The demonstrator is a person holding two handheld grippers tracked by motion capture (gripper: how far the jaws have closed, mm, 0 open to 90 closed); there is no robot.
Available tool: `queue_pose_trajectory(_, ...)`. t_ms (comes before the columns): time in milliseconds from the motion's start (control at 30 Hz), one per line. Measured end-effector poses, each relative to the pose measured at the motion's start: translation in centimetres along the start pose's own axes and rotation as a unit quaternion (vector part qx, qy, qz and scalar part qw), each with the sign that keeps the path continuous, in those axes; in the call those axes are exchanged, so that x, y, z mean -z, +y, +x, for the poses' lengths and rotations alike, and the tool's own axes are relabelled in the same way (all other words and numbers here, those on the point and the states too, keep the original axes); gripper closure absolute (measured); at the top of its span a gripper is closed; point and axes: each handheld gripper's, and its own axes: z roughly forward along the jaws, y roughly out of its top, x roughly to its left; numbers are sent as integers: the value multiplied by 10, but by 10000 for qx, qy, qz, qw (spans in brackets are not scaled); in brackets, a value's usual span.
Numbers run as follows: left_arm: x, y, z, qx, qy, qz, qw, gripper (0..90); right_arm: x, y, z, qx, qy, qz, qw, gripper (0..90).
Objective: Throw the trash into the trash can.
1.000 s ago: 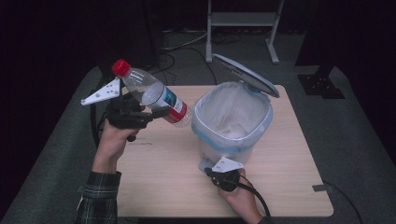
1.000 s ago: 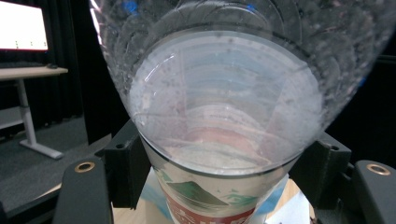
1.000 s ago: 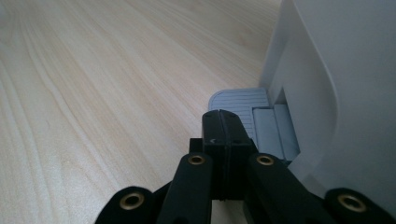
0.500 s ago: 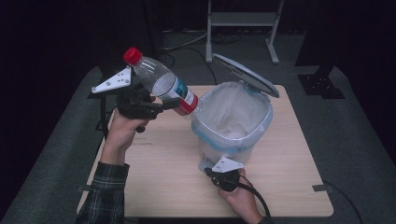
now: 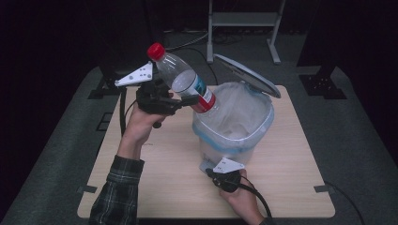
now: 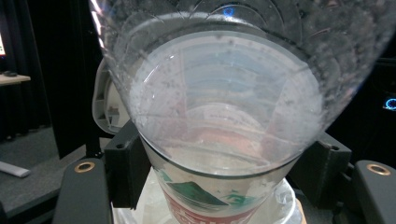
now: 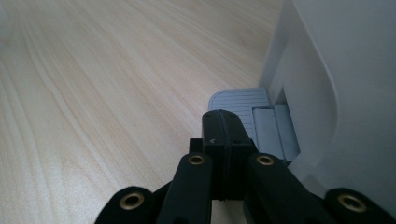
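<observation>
A single wooden table (image 5: 169,178) is carrying one white pedal bin (image 5: 234,136), which is standing with its grey lid (image 5: 246,75) tipped up and back and a pale liner showing inside. One clear plastic bottle (image 5: 180,77) is hanging tilted over the bin's near-left rim, its red cap (image 5: 156,50) pointing up and away to the left and its base end angling down toward the liner. The left hand (image 5: 138,124), reaching up from a plaid sleeve with the forearm raised off the table, is carrying the left gripper (image 5: 180,101), whose jaws are clamping the bottle around its lower body near the red label. The right hand (image 5: 241,197) is lying low at the table's near edge, and the right gripper (image 7: 224,126) it is holding has its jaws pressed together on nothing, their tips resting at the bin's one grey foot pedal (image 7: 243,105).
</observation>
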Motion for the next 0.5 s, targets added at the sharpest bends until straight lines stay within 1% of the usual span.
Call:
queue_pose_trajectory(167,-11,-7,4,51,-62,28,10000,292,0,0,0,2,3,-2,10000,893)
queue_pose_trajectory(267,-17,-13,6,70,-68,110,9999,292,0,0,0,10,2,-5,10000,893)
queue_pose_trajectory(500,-24,-22,10,74,-51,202,9998,291,0,0,0,-2,14,2,10000,893)
